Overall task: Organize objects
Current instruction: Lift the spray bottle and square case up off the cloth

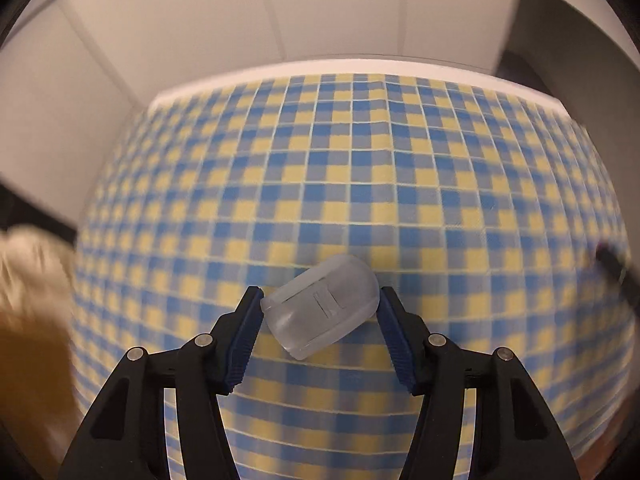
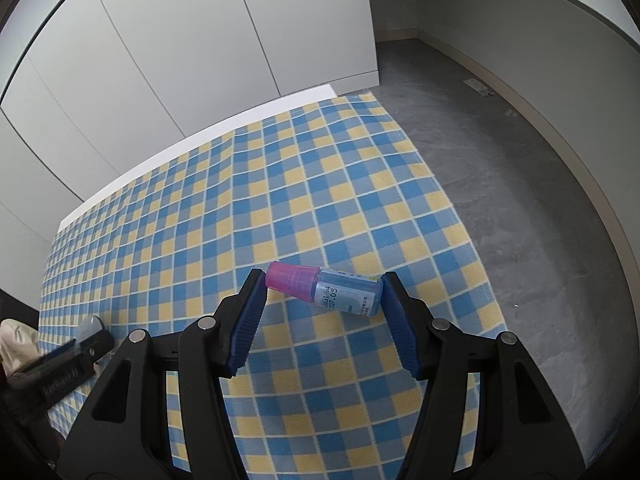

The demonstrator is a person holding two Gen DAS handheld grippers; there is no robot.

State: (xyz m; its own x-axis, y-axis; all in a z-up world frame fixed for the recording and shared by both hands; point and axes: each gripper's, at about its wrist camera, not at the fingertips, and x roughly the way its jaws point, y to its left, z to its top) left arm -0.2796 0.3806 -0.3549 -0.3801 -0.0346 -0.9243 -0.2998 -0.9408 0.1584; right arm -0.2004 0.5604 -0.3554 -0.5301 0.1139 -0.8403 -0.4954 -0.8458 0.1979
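A translucent frosted plastic cap (image 1: 320, 314) lies crosswise between the blue pads of my left gripper (image 1: 320, 300), which is shut on it at its two ends, just above the checked cloth. In the right wrist view my right gripper (image 2: 324, 286) is shut on a small blue bottle (image 2: 348, 294) with a pink cap, held lengthwise from cap to base over the cloth near its right edge. The left gripper (image 2: 76, 346) also shows at that view's lower left with the cap in its tips.
A blue and yellow checked cloth (image 2: 240, 200) covers a white table (image 2: 200, 128) that stands against white cabinet doors (image 2: 180, 40). Grey floor (image 2: 500, 160) lies beyond the cloth's right edge. A blurred beige thing (image 1: 28, 280) sits off the table's left side.
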